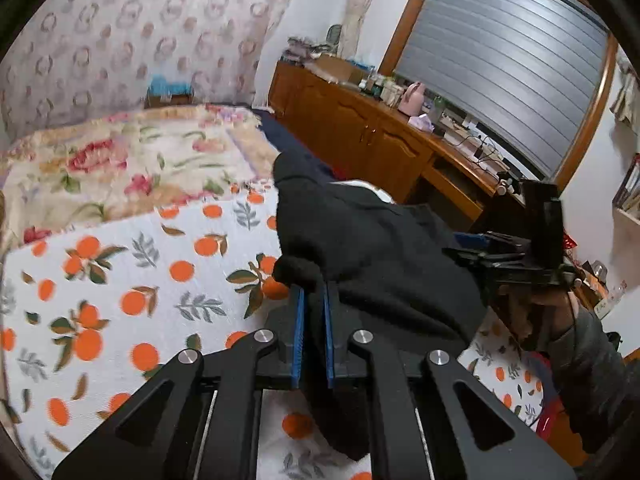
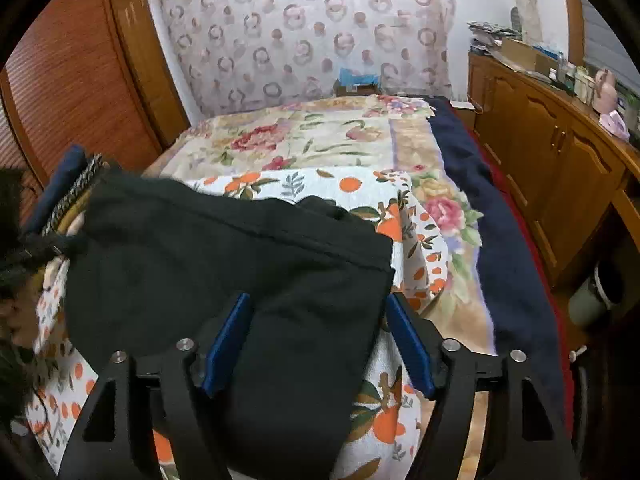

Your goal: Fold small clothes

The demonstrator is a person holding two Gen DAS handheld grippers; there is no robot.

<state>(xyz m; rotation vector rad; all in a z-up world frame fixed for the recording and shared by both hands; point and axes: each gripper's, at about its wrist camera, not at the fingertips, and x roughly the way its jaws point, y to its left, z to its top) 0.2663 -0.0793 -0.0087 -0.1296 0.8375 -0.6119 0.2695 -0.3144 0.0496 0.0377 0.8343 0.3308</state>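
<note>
A black garment lies on the orange-print sheet of a bed. My left gripper is shut on a bunched edge of it, and the cloth rises in a fold between the blue pads. In the right wrist view the same black garment spreads flat across the sheet. My right gripper stands open over its near part, with cloth lying between the wide-apart blue pads, which do not press on it.
A floral blanket covers the far bed, with a navy blanket along its right edge. A wooden cabinet with clutter on top runs along the right. Folded clothes are stacked at the left. A person's hand holds the other gripper.
</note>
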